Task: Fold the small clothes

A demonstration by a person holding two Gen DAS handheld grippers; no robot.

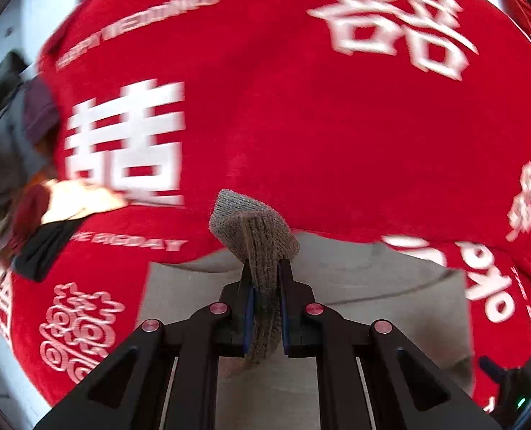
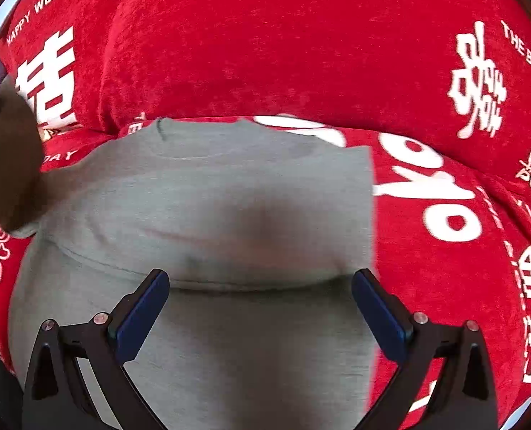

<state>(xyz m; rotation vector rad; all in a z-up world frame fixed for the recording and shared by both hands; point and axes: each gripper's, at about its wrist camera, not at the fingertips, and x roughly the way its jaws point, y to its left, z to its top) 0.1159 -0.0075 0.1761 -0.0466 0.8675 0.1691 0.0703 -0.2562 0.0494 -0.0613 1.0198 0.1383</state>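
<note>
1. The left gripper point(image 1: 265, 279) has its jaws closed tight on a brownish ribbed knit cuff point(image 1: 254, 229), which bunches up above the fingertips and trails down between them.
2. The right gripper point(image 2: 260, 302) has its jaws spread wide with nothing between them. It hovers over a grey garment point(image 2: 211, 208); whether the tips touch the fabric cannot be told.
3. The grey garment lies mostly flat on a red cover point(image 2: 265, 43) printed with white characters and words. A seam runs across it just ahead of the right fingertips.
4. In the right view a blurred brown mass sits at the left edge of the grey garment, probably the same cuff being carried across.
5. Risk: the cuff is pinched in a thick bunch, so it may slip out mid-fold, or drag the whole garment sideways, because nothing pins the body down.
6. Risk: the soft red cover could wrinkle under the garment and spoil a flat crease.
7. Risk: both views show motion blur, so a fast swing may land the fold crooked.
</note>
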